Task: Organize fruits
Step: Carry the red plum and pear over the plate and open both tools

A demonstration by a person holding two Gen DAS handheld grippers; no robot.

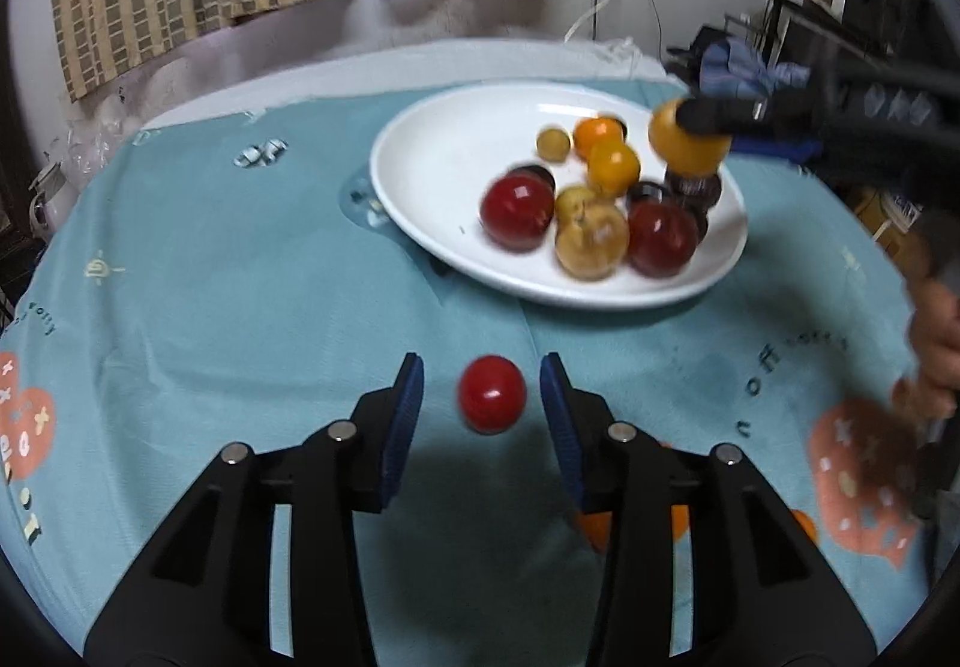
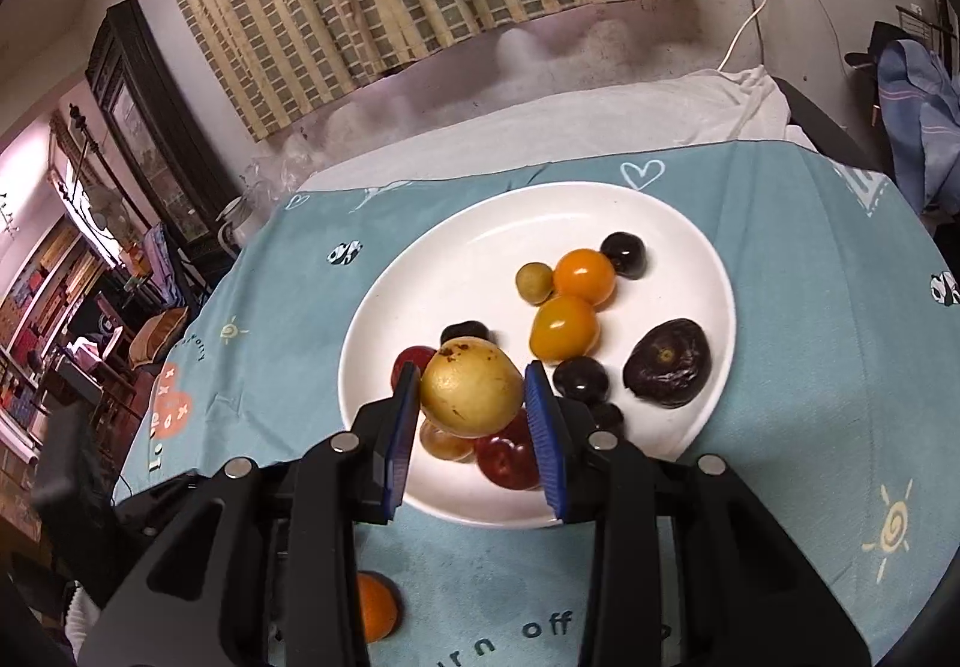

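Fruits: most lie gathered on the plate (image 2: 384,307), a broad, shallow, glossy white oval set on the cloth (image 1: 240,307), a matte teal fabric with printed hearts, suns and lettering. Judged from this, the task is well advanced; what remains visible off the plate is the red tomato (image 1: 492,394), an orange fruit (image 2: 375,607) half hidden at the near edge of the cloth, and the piece now in transit. On the plate, by size: a wrinkled, dull purple fruit (image 2: 667,362), two smooth, shiny orange tomatoes (image 2: 564,328), red plums, small glossy dark berries (image 2: 623,254), and a small olive-green berry (image 2: 534,282). The right gripper (image 2: 471,421) clamps a pear (image 2: 471,388), pale yellow, rounded, with brown speckling, both blue ribbed pads pressing its sides; it hangs over the near part of the plate, not yet set down. The left gripper (image 1: 480,415) stands over the cloth, short of the plate, its jaws parted narrowly about the red tomato, which is small, round and glossy; a gap shows on either side, so the pads do not grip it. Whether that tomato rests on the cloth or is in the air cannot be told because of blur.
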